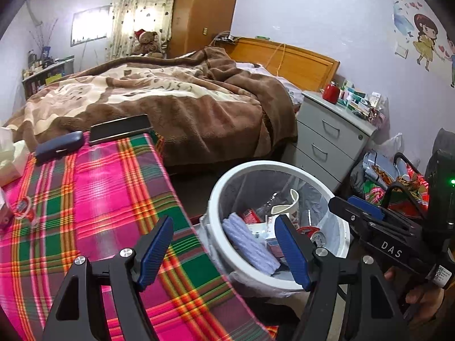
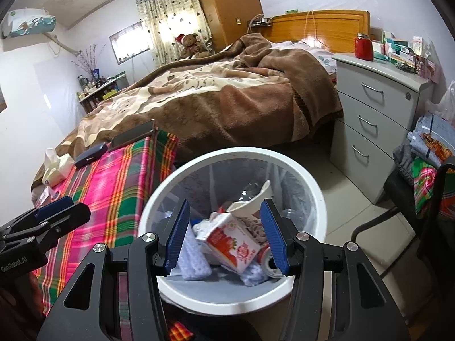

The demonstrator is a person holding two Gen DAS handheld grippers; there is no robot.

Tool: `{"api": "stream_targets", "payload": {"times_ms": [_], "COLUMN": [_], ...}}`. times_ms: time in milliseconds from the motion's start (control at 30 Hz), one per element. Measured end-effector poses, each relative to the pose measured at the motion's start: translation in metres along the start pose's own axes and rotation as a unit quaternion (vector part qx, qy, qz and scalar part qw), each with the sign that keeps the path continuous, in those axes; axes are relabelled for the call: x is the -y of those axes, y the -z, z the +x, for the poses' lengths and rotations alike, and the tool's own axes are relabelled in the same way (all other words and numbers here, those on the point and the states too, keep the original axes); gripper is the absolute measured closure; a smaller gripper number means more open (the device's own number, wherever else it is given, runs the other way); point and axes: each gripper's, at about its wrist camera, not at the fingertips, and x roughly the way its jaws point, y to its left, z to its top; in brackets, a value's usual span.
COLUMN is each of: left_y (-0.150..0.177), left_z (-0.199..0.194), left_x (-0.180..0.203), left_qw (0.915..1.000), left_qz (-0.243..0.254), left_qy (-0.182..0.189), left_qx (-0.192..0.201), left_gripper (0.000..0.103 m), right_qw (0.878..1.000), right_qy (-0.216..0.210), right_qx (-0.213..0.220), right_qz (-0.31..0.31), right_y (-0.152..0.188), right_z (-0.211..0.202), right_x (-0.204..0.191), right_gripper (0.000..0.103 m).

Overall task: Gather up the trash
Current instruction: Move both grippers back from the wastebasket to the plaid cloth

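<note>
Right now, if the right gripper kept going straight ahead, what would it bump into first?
Probably the strawberry carton on top of the trash in the bin. The right gripper is open and aimed down into the bin, with nothing between its fingers. Depth is hard to judge.

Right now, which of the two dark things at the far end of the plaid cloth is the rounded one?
The navy case, nearer the tissues. It has rounded ends; the black slab beside it is flat with square corners.

Daylight glares through the curtained window (image 1: pixel 142 20) behind the bed, leaving the room evenly bright, while both fisheye views bend toward dark corners and blur slightly around it.
</note>
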Motion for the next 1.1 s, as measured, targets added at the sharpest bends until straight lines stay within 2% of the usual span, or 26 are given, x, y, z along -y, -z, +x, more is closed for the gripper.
{"api": "stream_targets", "payload": {"times_ms": [533, 733, 1100], "left_y": [0.013, 0.018, 0.028], "left_z": [-0.047, -0.066, -0.091], "left_x": [-0.078, -0.113, -0.188], "left_qw": [0.9963, 0.9918, 0.9814], "left_qz": [-0.049, -0.061, -0.108], "left_qy": [-0.066, -0.106, -0.153], "left_qx": [0.026, 0.037, 0.04], "left_gripper": [0.03, 0.03, 0.03], "right_qw": [0.998, 0.996, 0.988], "right_qy": [-0.047, -0.069, -0.112], "right_qx": [0.001, -0.005, -0.02], "right_qz": [-0.038, -0.062, -0.106], "right_y": [0.002, 0.004, 0.005], "right_z": [0.009, 0.018, 0.036], "right_x": [-0.065, -0.098, -0.16], "right_gripper": [0.05, 0.05, 0.05]}}
